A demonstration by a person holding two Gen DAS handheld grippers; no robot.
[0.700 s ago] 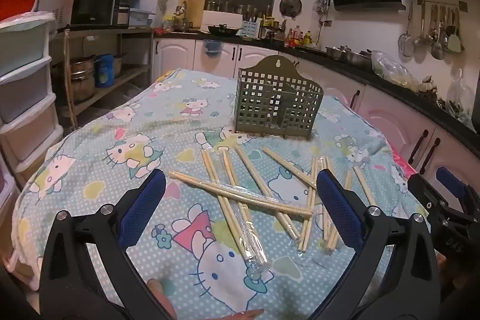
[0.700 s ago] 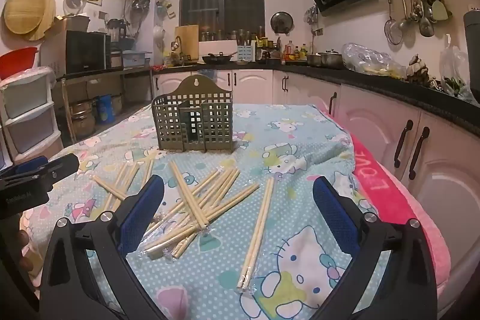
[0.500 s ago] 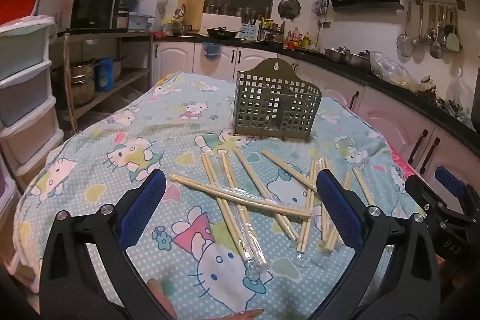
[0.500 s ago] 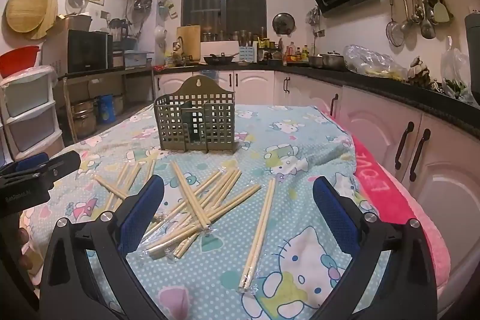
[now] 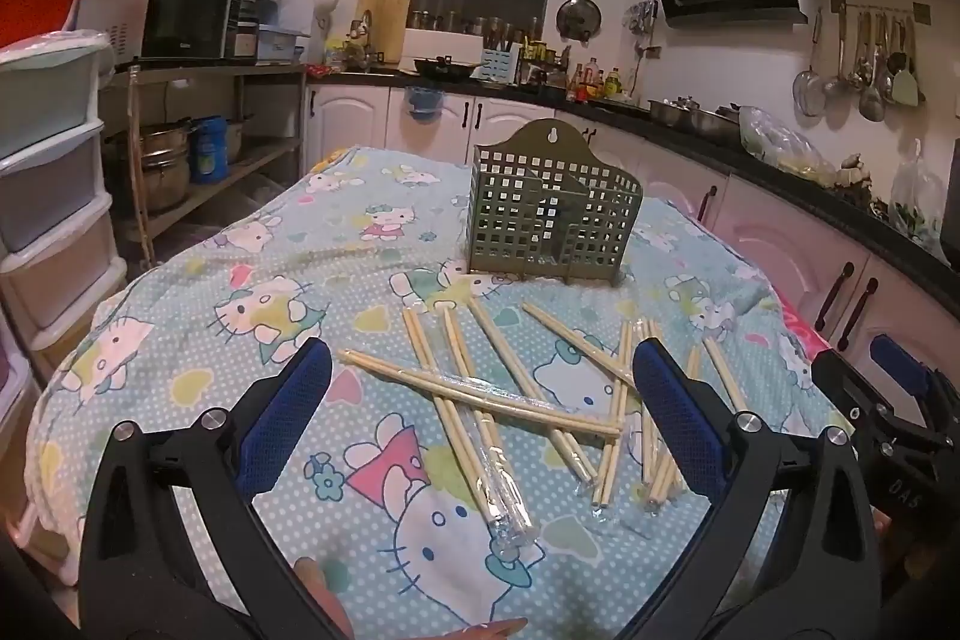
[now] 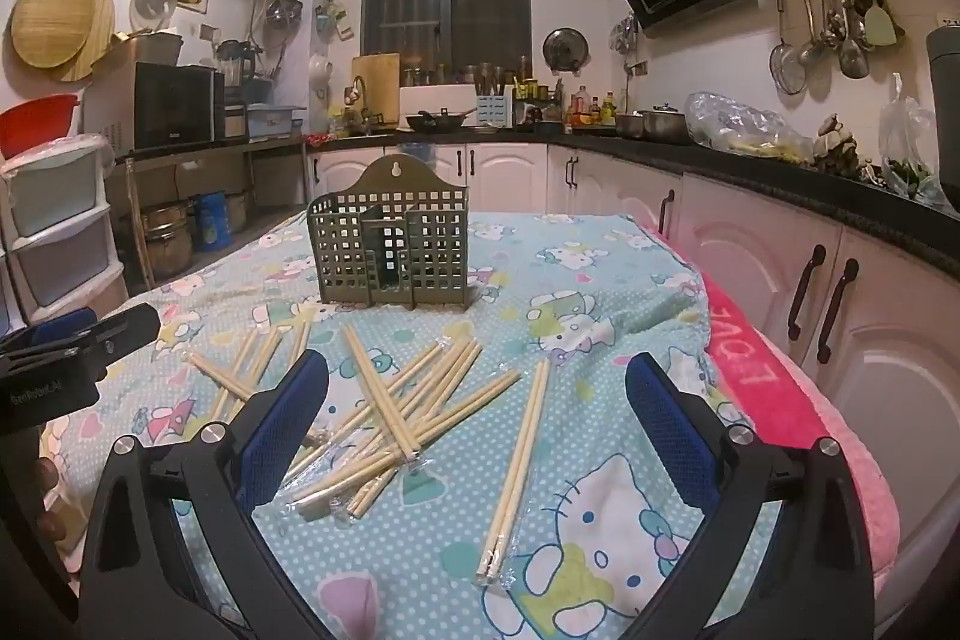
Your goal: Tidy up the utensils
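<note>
We hover both empty, wide-open grippers, left [image 5: 480, 412] and right [image 6: 477, 412], over wrapped chopsticks [image 5: 480, 394] at centre frame; next, we judge, grasp one pair for the holder [image 5: 552, 214].

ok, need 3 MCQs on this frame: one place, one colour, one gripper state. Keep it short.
1. Where is the slotted holder relative to the chopsticks?
A. Behind them, farther from the cameras
B. Lying on top of them
C. Off the table

2. Colour of the holder?
A. Red
B. Olive green
C. White

3. State of the right gripper?
A. Shut on a chopstick
B. Open, holding nothing
C. Shut, empty

Answers: 1 A, it stands upright beyond the scattered pile. 2 B, its grid walls are olive green. 3 B, the blue pads stand wide apart above the chopsticks.
</note>
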